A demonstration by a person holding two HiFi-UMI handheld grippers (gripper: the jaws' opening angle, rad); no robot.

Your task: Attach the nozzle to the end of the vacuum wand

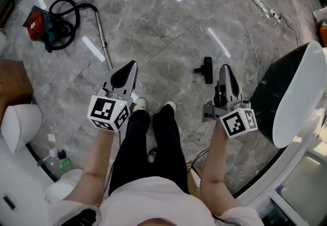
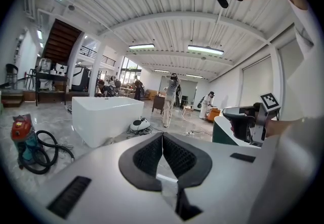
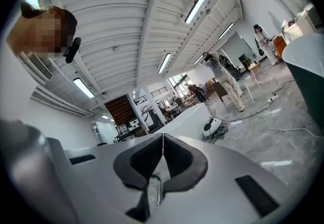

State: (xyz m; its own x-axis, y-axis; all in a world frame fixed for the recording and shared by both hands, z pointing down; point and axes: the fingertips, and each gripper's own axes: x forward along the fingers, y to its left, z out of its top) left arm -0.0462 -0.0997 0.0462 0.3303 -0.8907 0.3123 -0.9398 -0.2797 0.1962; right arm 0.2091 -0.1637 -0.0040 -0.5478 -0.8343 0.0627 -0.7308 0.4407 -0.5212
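Head view: the nozzle [image 1: 206, 69] lies on the floor [image 1: 168, 31] just left of the right gripper [image 1: 225, 70]. The wand [image 1: 102, 41] stretches away ahead of the left gripper [image 1: 130, 65], its free end nearest.
Left gripper view: jaws clenched together, empty.
Right gripper view: likewise clenched, empty.

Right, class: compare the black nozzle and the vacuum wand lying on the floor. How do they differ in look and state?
The wand is a long, thin silver tube; the nozzle is short, black and T-shaped. The wand is joined to a black hose leading to the red vacuum; the nozzle lies alone, apart from it. Both lie flat on the grey floor, unheld.
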